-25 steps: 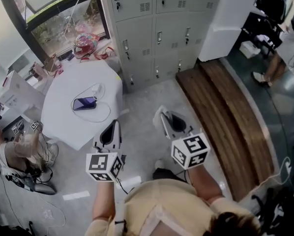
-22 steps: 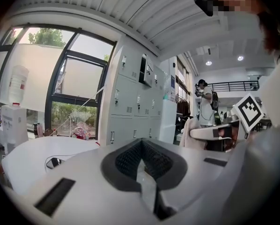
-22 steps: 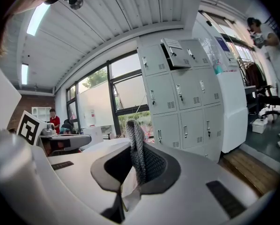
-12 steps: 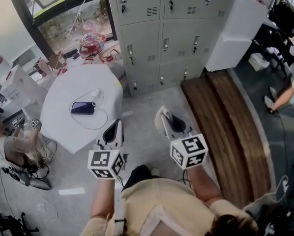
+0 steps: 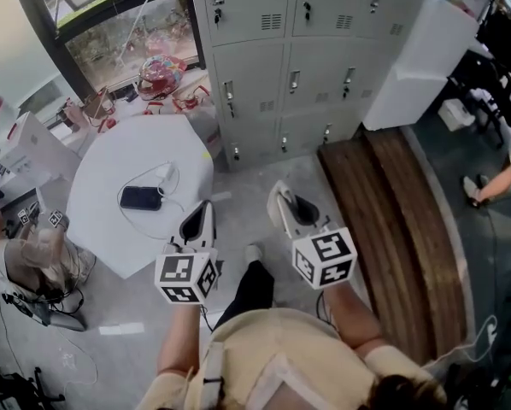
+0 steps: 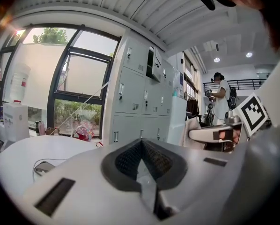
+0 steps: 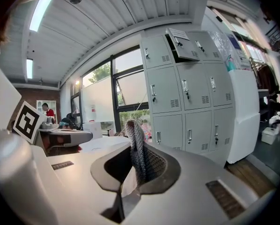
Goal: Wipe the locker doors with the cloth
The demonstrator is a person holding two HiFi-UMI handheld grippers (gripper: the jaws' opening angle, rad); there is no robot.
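Observation:
Grey lockers point(image 5: 298, 49) stand ahead, several doors with small handles; one upper door point(image 7: 180, 43) hangs ajar. My right gripper point(image 5: 283, 205) is held out over the floor, well short of the lockers, shut on a grey knitted cloth point(image 7: 136, 144) that sticks up between its jaws. In the right gripper view that gripper point(image 7: 135, 161) points at the lockers point(image 7: 187, 102). To its left, my left gripper point(image 5: 197, 220) is at about the same height. Its jaws point(image 6: 141, 146) meet with nothing between them, and the lockers point(image 6: 135, 102) lie ahead of it.
A white table point(image 5: 110, 169) with a dark phone point(image 5: 140, 198) and a cable stands at left. A wooden platform point(image 5: 392, 220) runs along the right, by a white cabinet point(image 5: 414, 58). A person sits low at far left point(image 5: 33, 259). My leg point(image 5: 251, 284) steps forward.
The lockers have come nearer and lower in the head view as I walk forward. My leg now shows between the grippers. Both grippers keep their pose and grip.

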